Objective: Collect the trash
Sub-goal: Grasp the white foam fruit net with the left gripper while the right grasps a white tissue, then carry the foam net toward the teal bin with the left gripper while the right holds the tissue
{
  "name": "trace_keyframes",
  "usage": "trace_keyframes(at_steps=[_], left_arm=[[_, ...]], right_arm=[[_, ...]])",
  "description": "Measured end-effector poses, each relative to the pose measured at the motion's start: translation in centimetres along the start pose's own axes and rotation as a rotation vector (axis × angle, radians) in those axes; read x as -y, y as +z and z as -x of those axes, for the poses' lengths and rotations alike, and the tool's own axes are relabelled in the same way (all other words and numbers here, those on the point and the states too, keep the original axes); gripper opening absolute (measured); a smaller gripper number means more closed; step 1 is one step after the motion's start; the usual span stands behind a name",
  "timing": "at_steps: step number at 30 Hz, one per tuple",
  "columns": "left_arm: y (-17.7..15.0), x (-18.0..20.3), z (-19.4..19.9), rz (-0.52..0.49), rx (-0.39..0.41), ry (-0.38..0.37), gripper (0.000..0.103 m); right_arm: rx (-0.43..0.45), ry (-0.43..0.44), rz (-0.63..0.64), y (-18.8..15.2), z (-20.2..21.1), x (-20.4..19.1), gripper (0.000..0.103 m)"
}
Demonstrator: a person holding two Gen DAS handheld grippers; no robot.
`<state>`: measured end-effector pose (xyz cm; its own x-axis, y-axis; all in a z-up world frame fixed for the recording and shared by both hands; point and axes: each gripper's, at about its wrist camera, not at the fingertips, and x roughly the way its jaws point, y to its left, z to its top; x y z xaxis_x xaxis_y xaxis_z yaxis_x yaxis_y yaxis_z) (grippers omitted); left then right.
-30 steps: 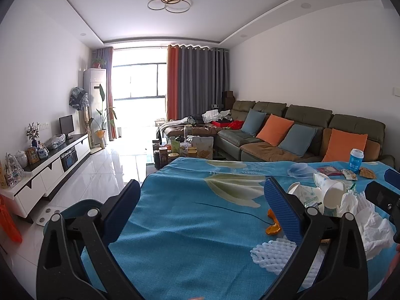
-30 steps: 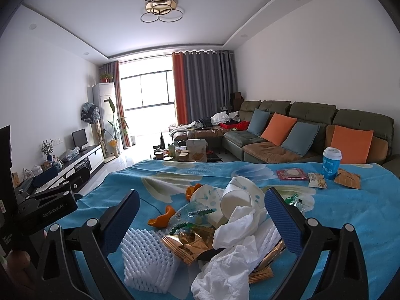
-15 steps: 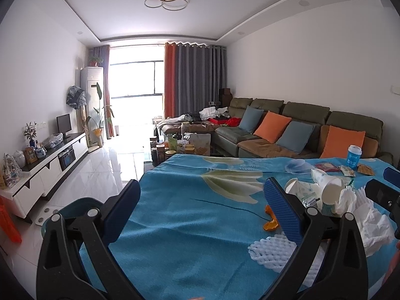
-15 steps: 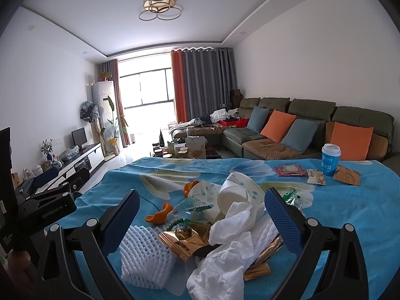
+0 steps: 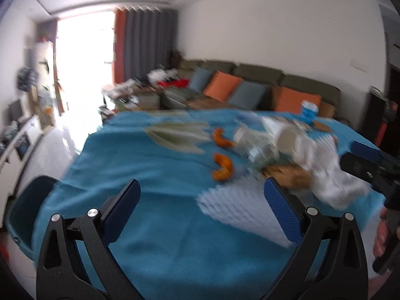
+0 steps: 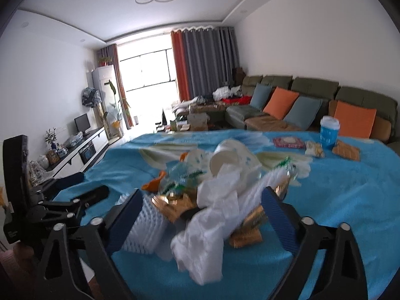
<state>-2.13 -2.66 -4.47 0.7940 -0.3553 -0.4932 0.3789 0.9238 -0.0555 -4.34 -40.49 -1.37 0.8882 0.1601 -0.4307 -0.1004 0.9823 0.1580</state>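
Blue floral cloth [image 6: 337, 200] covers the table, and on it the trash heap [image 6: 220, 175] lies straight ahead of my right gripper [image 6: 200, 215]. Its jaws, just narrowing, stand apart around crumpled white tissue [image 6: 210, 227], not pressing. My left gripper [image 5: 202, 210] gapes empty; the white foam net [image 5: 237, 207] lies toward its right jaw.

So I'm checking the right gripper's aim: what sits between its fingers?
In the right wrist view, crumpled white tissue and gold wrappers lie between the closing right gripper's fingers, not yet pinched.
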Motion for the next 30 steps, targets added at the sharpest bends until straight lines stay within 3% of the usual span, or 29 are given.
trace_keyframes(at_steps=[5,7,11,13,19,25,30], left_arm=[[-1.2,1.1,-1.6,-0.007,-0.08,-0.089,0.097],[-1.5,1.5,-2.0,0.006,-0.112,-0.132,0.086],[-1.8,1.6,-3.1,0.042,-0.182,-0.208,0.069],[-2.1,1.4,-3.7,0.071,-0.213,-0.25,0.056],[-2.1,0.7,-4.8,0.132,-0.245,-0.313,0.014],[-0.7,-0.5,-3.1,0.161,-0.176,-0.327,0.011],[0.9,-2.0,-0.5,0.157,-0.087,-0.292,0.011]], right_arm=[[-0.064,0.029,-0.022,-0.8,-0.1,0.3,0.056],[-0.079,0.038,-0.025,-1.1,-0.1,0.2,0.04],[-0.08,0.049,-0.033,-1.0,0.2,0.1,0.025],[-0.081,0.057,-0.032,-0.7,0.2,0.3,0.011],[-0.072,0.104,-0.046,0.2,1.0,0.1,0.006],[-0.017,0.147,-0.047,2.3,2.0,-0.3,0.005],[0.029,0.195,-0.053,4.1,2.4,-0.7,0.005]])
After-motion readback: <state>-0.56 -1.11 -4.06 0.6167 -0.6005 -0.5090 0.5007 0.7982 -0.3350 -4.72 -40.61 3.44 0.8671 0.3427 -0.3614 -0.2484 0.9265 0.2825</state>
